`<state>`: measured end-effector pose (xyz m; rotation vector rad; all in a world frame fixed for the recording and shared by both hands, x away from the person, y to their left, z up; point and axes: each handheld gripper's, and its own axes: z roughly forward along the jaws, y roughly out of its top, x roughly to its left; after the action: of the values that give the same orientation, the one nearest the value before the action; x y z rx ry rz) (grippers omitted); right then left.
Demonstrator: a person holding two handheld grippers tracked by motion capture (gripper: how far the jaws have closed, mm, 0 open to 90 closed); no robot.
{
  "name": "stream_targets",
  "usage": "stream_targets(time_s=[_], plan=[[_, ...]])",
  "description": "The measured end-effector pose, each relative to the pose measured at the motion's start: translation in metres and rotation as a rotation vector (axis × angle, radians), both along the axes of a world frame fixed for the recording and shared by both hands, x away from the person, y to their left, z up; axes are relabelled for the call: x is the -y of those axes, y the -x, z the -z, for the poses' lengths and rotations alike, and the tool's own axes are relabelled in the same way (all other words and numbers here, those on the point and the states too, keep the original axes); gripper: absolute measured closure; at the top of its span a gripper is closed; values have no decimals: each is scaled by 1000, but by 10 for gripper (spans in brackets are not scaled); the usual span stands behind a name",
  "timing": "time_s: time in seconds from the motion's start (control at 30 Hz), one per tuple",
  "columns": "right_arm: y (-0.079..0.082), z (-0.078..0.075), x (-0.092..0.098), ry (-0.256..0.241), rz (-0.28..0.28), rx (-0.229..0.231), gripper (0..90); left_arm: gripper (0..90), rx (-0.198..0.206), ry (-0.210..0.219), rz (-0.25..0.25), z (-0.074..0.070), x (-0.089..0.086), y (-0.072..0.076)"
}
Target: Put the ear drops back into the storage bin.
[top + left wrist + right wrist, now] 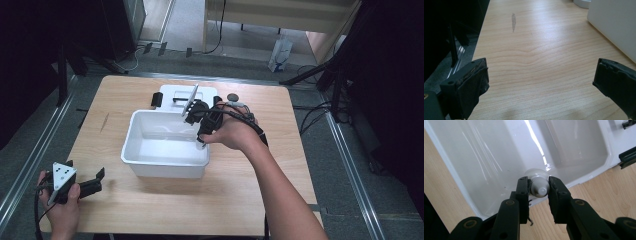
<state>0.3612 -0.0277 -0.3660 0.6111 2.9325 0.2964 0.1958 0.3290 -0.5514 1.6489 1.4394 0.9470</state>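
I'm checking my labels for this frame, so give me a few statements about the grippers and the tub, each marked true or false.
1. The right gripper is shut on a small white bulb-shaped object. True.
2. That object is held over the white tub. True.
3. The left gripper grips the tub's wall. False: it is open over bare wooden table, holding nothing.
4. The tub stands on the floor. False: it stands on the table.

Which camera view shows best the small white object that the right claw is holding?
The right gripper view: the small white object, round-headed like a bulb, sits pinched in the right claw above the white tub. In the high view it is a small speck under the hand. The left gripper view gives wood table.
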Motion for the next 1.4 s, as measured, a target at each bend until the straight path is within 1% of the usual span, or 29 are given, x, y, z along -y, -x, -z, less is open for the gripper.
stream_targets(time_s=[0.13,0.2,0.3,0.4,0.5,0.57,0.77,0.8,1.0,1.13,1.23,1.33,1.4], plan=[[-5,10,0,15,-10,-7,715,3,-1,8,0,0,-1,0],[-5,11,0,18,-7,-9,715,3,0,9,0,0,-1,0],[-6,16,0,7,-17,-12,714,2,0,7,1,0,0,0],[-6,19,-2,9,-30,1,715,3,1,7,1,0,-1,0],[-6,23,-5,24,-56,6,714,3,0,10,1,0,-1,0],[-6,26,-6,33,-63,6,714,3,0,9,2,0,-1,0],[-7,35,-8,42,-76,-7,714,3,2,12,2,0,-1,0],[-6,36,-9,45,-70,-9,713,3,1,13,2,0,-1,0],[-6,46,-10,52,-87,-15,715,3,-1,12,5,0,-1,0],[-6,51,-12,70,-122,-14,714,3,-2,10,5,0,-1,0],[-6,53,-12,71,-121,-6,719,3,-1,10,7,0,-1,0],[-7,53,-11,66,-110,-9,723,3,-3,9,9,0,-1,0],[-7,54,-10,64,-114,-11,741,3,-2,9,9,0,-1,0]])
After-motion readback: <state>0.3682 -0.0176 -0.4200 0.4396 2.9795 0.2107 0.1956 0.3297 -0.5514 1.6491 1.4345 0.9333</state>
